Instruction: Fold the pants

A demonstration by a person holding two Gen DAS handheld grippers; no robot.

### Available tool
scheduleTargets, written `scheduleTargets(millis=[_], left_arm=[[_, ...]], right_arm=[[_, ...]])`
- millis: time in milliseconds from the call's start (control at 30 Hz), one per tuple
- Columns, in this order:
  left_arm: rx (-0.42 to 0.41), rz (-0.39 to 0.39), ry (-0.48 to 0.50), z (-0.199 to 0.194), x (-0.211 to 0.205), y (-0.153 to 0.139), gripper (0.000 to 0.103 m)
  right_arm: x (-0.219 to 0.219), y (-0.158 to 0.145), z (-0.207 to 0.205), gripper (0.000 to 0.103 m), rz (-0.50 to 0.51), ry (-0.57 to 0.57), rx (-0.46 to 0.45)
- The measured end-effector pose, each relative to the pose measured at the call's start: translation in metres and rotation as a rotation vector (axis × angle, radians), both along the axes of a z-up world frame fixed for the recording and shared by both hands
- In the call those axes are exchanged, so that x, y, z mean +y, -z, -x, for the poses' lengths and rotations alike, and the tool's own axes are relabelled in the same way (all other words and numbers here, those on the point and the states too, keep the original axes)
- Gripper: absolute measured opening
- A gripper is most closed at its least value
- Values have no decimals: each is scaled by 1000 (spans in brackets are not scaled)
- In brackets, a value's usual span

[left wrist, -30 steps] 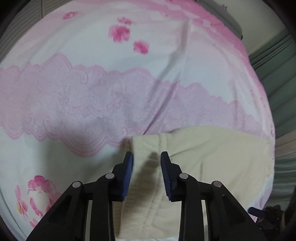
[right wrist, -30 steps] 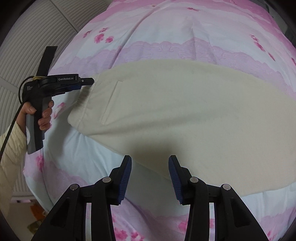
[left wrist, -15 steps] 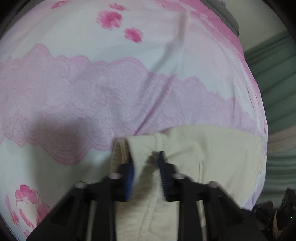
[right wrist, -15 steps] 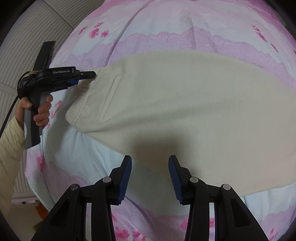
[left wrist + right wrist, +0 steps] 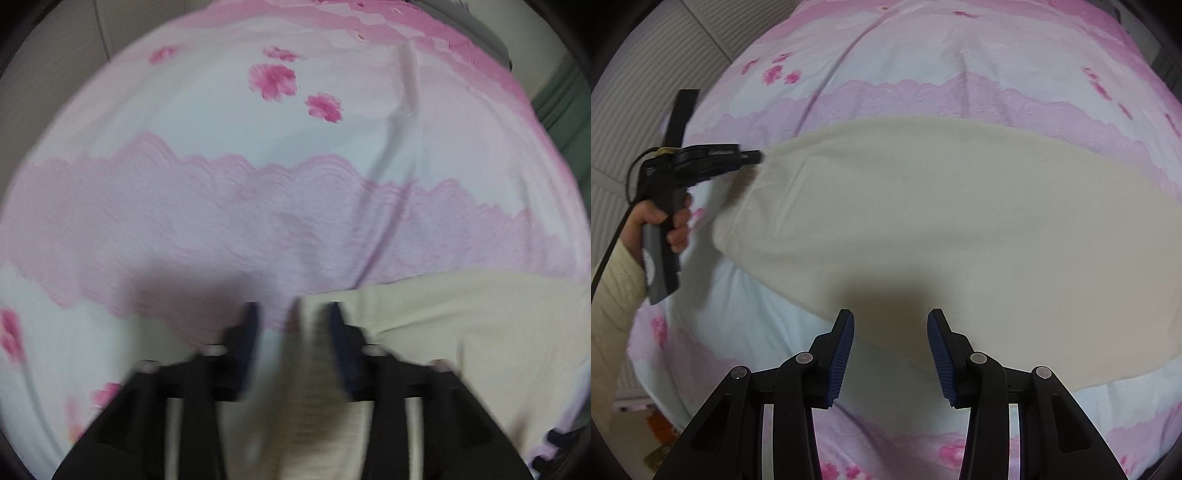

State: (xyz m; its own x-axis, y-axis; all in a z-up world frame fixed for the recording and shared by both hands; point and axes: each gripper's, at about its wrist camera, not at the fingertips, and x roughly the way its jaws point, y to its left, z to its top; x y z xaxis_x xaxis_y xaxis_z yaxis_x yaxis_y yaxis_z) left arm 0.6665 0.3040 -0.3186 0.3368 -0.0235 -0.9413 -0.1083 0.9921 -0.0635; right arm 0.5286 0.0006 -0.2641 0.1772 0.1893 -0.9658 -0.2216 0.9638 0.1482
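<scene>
My left claw [image 5: 293, 325], jaws just reopened around the waistband of the cream pants [image 5: 942, 229] on the bed [image 5: 960, 51], has released its pinch; right claw [image 5: 891, 341] hovers open, empty.

Bedroom: floral pink bedsheet [image 5: 960, 74]

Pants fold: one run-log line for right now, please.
left gripper: jaws just opened, waistband corner between | right gripper: open, empty, over pants edge | bedsheet
</scene>
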Motion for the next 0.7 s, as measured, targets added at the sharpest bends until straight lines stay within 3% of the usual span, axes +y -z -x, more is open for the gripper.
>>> scheduleTargets(millis=[133, 333, 467, 700], left_arm=[[-78, -148, 1, 20, 3, -43, 59], [-146, -191, 28, 70, -20, -113, 68], [-188, -157, 103, 115, -55, -157, 69], [-263, -84, 253, 185, -154, -204, 74]], right_arm=[[-8, -5, 1, 43, -17, 22, -4], [-24, -26, 19, 53, -63, 36, -41], [-44, -54, 39, 53, -107, 40, -82], [-94, -112, 83, 53, -143, 97, -192]])
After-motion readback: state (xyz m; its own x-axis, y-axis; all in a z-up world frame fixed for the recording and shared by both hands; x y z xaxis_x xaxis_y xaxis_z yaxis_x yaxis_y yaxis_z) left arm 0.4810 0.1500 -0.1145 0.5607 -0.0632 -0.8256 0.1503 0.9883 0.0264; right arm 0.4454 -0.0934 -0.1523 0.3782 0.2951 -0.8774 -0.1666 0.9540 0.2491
